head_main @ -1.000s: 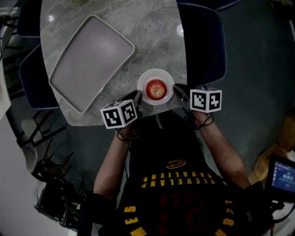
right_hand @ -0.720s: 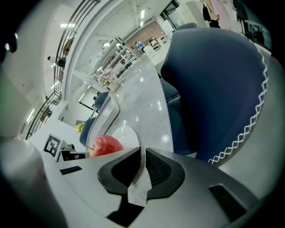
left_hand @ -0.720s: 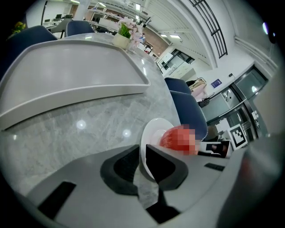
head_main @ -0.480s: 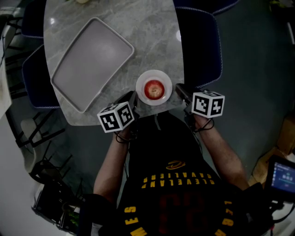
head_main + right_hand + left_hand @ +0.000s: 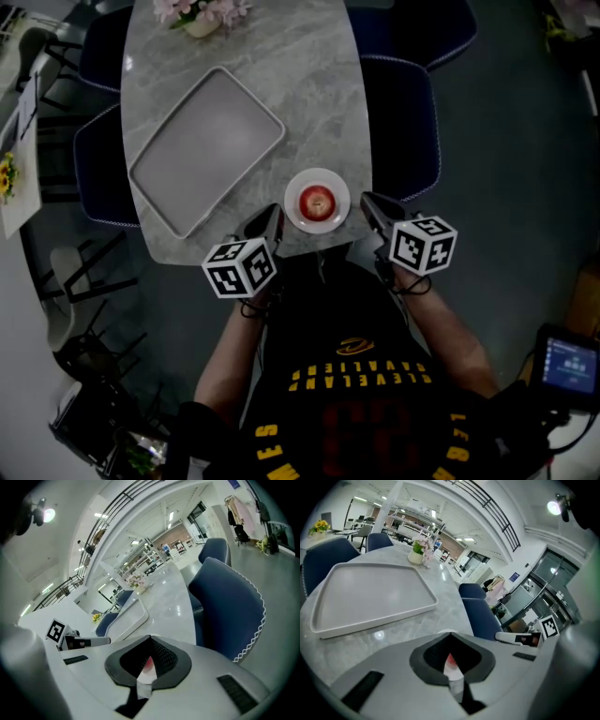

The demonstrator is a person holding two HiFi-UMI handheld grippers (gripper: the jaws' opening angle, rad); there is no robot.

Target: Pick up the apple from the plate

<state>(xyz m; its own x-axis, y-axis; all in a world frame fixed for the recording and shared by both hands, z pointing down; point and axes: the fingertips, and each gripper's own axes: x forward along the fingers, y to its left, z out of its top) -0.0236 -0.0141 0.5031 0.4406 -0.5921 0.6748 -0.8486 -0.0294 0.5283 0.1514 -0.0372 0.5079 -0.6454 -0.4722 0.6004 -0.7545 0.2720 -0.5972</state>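
Note:
A red apple [image 5: 317, 201] sits on a small white plate [image 5: 336, 214] at the near edge of the marble table [image 5: 309, 84]. My left gripper [image 5: 273, 212] hovers just left of the plate. Its jaws have just been closing and now meet with nothing between them. My right gripper [image 5: 365, 199] hangs just right of the plate, also shut and holding nothing. In the left gripper view the joined jaws of the left gripper [image 5: 450, 635] leave a slit that shows a sliver of the apple [image 5: 450, 659]. The right gripper [image 5: 150, 638] likewise shows a sliver of the apple [image 5: 149, 663].
A large grey tray [image 5: 206, 150] lies empty on the table's left half, also seen as the tray [image 5: 370, 592]. A pot of pink flowers [image 5: 202, 14] stands at the far end. Blue chairs [image 5: 401, 112] flank the table, with one chair [image 5: 225, 602] on the right.
Both grippers have lifted and drawn slightly back from the plate's sides toward the person. The apple stays on the plate. The head view now takes in more of the table's far end.

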